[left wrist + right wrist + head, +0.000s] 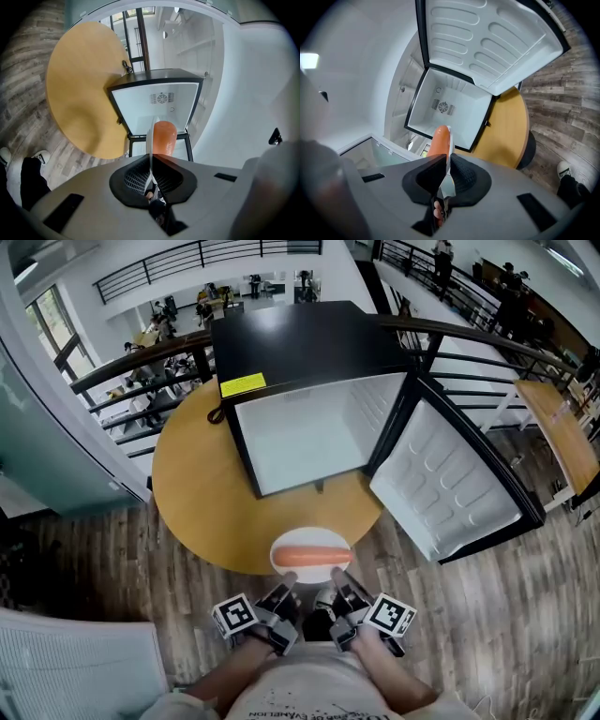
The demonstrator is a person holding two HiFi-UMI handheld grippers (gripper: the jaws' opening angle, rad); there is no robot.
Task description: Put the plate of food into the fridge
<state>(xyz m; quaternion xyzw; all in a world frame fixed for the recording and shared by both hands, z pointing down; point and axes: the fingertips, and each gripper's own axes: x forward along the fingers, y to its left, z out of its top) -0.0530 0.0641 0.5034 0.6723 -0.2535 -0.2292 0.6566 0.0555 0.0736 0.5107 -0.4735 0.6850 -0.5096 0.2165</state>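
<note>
A white plate [310,566] carrying an orange sausage [310,556] is held in the air just in front of the round table's near edge. My left gripper [281,600] is shut on the plate's near left rim and my right gripper [340,596] is shut on its near right rim. In the left gripper view the plate [150,145] appears edge-on with the sausage [164,138] beside it; the right gripper view shows the plate [448,154] and sausage [439,140] likewise. The small black fridge [305,343] lies ahead, its door [450,486] swung open to the right, white interior [314,435] bare.
The fridge sits on a round wooden table [202,502] over wood plank flooring [487,615]. A black railing [487,338] runs behind the table. A white slatted object [80,667] is at the lower left. A yellow label [243,384] marks the fridge top.
</note>
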